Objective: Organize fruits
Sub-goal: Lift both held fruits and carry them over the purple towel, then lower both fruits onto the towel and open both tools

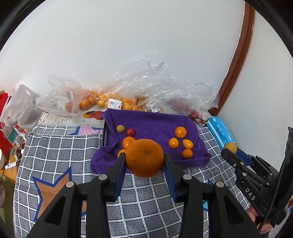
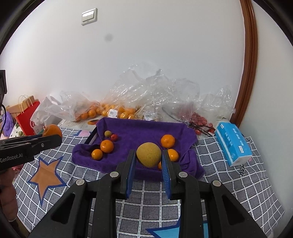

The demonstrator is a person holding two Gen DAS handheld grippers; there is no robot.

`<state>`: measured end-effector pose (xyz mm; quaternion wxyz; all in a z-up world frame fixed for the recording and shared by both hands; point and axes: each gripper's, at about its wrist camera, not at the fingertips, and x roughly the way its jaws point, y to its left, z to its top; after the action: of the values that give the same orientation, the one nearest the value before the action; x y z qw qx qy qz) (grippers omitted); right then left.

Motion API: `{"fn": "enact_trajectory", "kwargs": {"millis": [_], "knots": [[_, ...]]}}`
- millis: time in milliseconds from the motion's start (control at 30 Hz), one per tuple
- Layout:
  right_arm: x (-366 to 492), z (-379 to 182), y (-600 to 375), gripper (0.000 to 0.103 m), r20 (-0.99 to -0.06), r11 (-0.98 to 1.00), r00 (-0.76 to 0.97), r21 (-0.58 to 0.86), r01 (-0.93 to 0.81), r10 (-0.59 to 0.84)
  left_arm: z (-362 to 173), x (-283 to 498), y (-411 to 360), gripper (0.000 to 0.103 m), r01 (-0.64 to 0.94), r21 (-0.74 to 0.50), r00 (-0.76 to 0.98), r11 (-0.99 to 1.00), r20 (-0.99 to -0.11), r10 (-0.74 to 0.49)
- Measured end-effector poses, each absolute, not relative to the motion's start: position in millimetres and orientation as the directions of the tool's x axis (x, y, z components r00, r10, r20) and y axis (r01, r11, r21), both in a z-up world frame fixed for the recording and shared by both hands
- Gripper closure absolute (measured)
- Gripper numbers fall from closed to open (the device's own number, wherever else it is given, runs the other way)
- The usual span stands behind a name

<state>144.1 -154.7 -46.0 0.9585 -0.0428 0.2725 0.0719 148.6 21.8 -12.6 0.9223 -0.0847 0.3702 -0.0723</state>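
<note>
Checked cloth [image 1: 55, 155], grey with white grid and orange and blue stars, covered the table across the lower field of both views. Clear plastic bags [image 1: 146, 87], several, crumpled, lay along the wall at twelve o'clock from the tray, some holding small oranges with price labels. Purple towel [image 1: 150, 124] lined a dark tray [image 1: 104, 133] at mid-table, its edges spilling over the rim. Tissue pack [image 2: 232, 144], blue and white, lay at three o'clock from the tray, near it but apart. Left gripper [image 1: 145, 161], black with blue pads, had its jaws closed part-way on a large orange [image 1: 144, 160], pads pressing both sides, the fruit carried above the tray's near edge at six o'clock. Right gripper [image 2: 148, 157], same make, had its jaws drawn in tight on a yellow-green round fruit [image 2: 148, 154], likewise over the near edge of the tray. Loose fruit on the towel: at nine o'clock, two small oranges [image 2: 106, 146], one small greenish fruit [image 2: 108, 133] and one small red fruit [image 2: 114, 137]; at three o'clock, a cluster of four small oranges [image 1: 180, 132]. Wall switch [image 2: 89, 16], white, at eleven o'clock high on the wall in the right wrist view.
</note>
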Motion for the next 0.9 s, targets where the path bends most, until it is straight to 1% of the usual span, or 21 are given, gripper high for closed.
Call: {"fn": "enact_trajectory", "kwargs": {"millis": [233,900], "knots": [[166.9,-54.5,-155.1,0.076,-0.553,0.986,0.825,-0.029,-0.163,0.12,-16.1,168.3,22.5,0.065,0.071,-0.221,0.706,0.973,-0.677,-0.206],[231.2,-73.8,-145.4,0.076,-0.598,0.984,0.789,-0.003,-0.179,0.142,-33.5,242.2,46.0,0.065,0.016,-0.21,0.676,0.978,-0.718,-0.165]]}}
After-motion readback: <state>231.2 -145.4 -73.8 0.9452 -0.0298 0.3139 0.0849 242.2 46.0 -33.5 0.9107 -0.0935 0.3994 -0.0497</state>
